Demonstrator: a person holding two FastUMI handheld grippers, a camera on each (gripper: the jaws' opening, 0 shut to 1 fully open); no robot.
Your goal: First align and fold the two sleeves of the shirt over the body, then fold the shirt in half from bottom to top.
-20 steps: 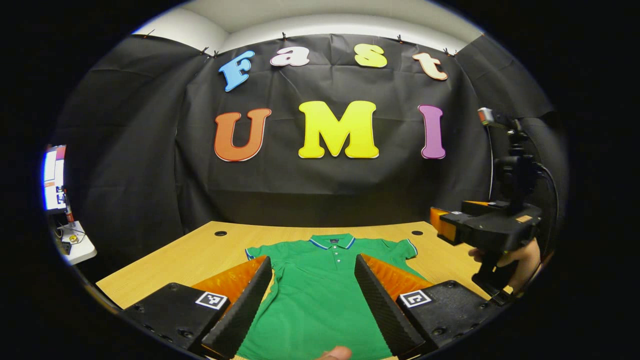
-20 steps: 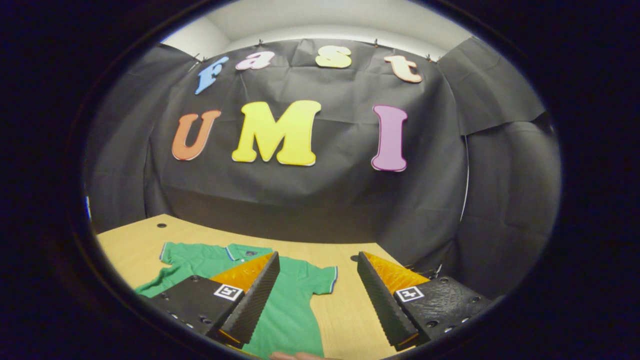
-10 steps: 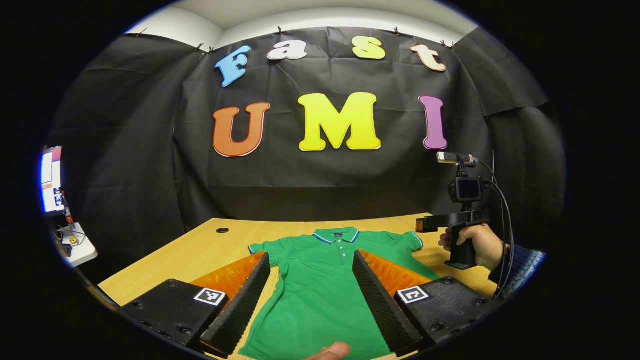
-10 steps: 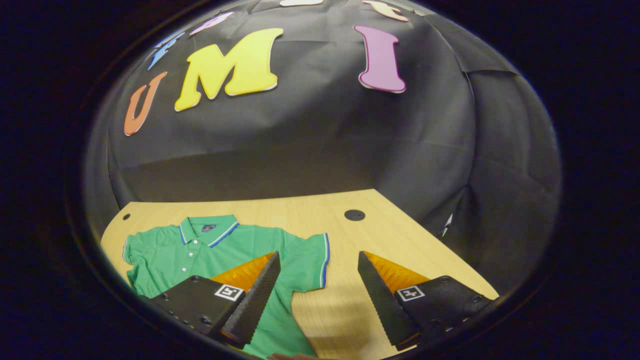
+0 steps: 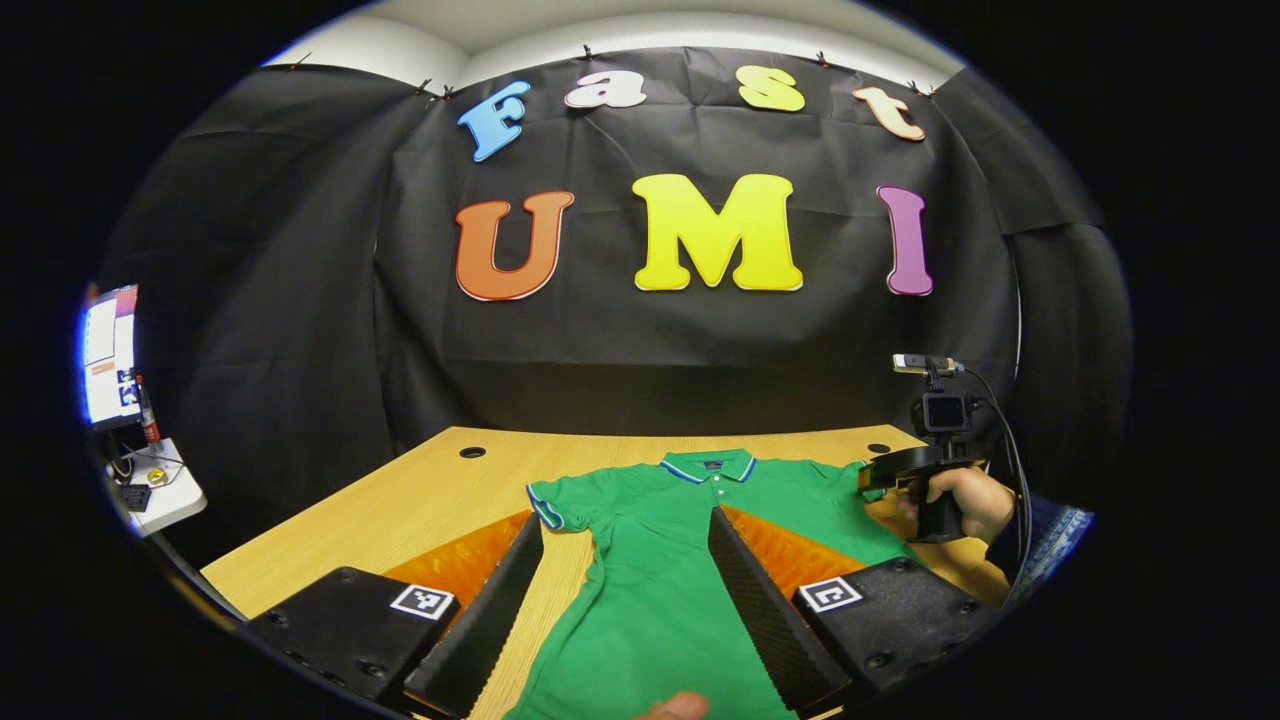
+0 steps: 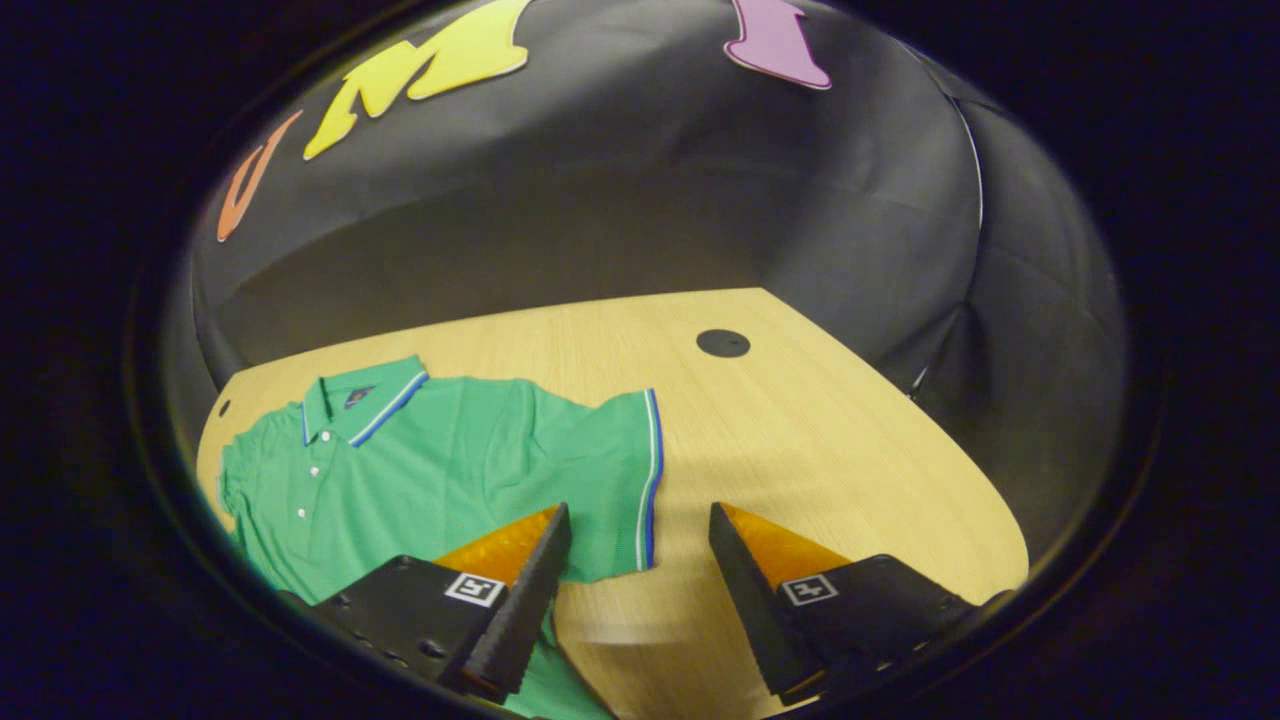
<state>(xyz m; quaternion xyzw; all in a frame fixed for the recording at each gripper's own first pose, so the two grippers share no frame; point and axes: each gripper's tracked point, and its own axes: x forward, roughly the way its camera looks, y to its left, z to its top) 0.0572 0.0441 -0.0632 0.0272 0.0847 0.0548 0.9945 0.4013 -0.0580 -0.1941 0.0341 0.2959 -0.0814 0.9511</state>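
Shirt (image 6: 440, 470) lies flat on the table (image 6: 820, 440); both tongs, left (image 5: 625, 600) and right (image 6: 632, 590), gape empty. Right sleeve (image 6: 610, 480) may bunch if pinched too shallowly.

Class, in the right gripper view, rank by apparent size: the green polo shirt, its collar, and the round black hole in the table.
1. Green polo shirt, partly hidden behind a finger.
2. Collar.
3. Round black hole, farther away, so its true size is unsure.
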